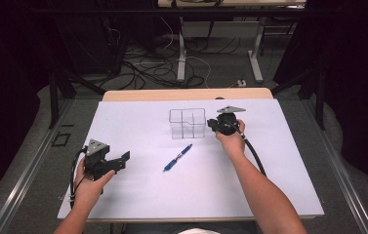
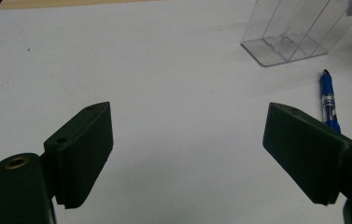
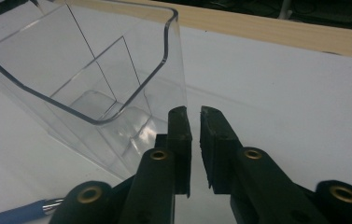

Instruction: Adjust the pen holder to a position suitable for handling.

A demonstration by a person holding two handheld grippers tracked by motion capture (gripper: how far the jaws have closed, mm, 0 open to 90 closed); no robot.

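The left gripper [image 1: 123, 161] is held low on the white table [image 1: 137, 195], jaws wide apart and empty. A blue pen [image 1: 177, 158] is seen lying mid-table. Beyond, the right gripper [image 3: 193, 121] is positioned at the wall of the clear divided organizer [image 1: 187, 123], jaws slightly parted, nothing clamped.

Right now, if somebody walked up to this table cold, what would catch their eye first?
Probably the clear plastic organizer, standing upright near the far middle of the white table, with its inner dividers showing through the walls. Next, the blue pen lying alone just in front of it. Then the two black tools: the right tool beside the organizer's right wall, its jaws a narrow slit apart, and the left tool wide open at the near left.
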